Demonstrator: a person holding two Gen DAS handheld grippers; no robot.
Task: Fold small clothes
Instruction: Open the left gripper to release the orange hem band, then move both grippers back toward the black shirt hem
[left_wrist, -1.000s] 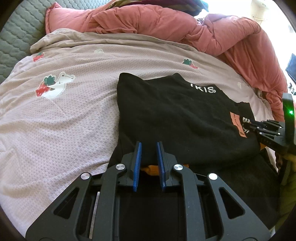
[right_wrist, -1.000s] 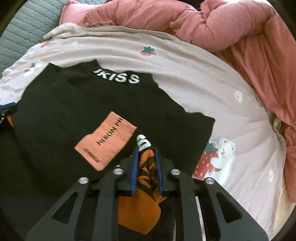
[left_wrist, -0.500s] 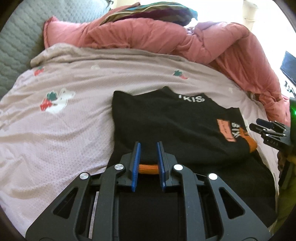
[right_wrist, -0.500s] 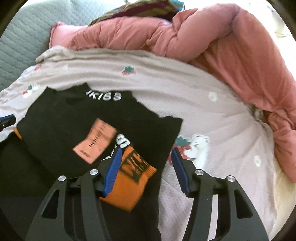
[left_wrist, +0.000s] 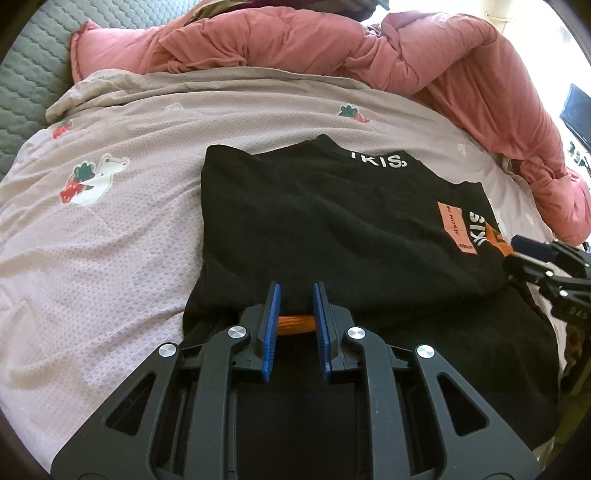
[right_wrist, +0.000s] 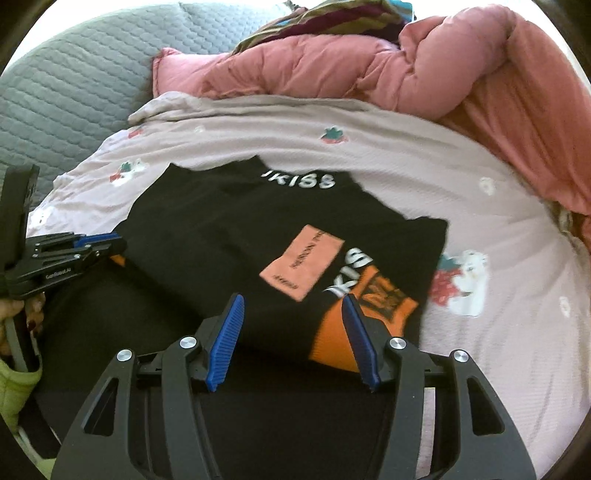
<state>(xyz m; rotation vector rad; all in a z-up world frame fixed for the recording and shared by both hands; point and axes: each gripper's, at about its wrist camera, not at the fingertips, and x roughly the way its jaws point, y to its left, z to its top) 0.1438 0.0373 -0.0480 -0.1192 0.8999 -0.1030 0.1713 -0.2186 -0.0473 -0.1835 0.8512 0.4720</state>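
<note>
Pinching a black sweater's (left_wrist: 332, 229) orange cuff (left_wrist: 294, 324), the left gripper (left_wrist: 295, 295) holds; the right gripper (right_wrist: 291, 310), jaws just spread, hovers above the other cuff (right_wrist: 369, 310) on a bedsheet (right_wrist: 498, 332).

bed with printed beige sheet (left_wrist: 155, 229), bunched pink duvet (right_wrist: 406, 74), grey quilted headboard (right_wrist: 74, 92), bright daylight.
</note>
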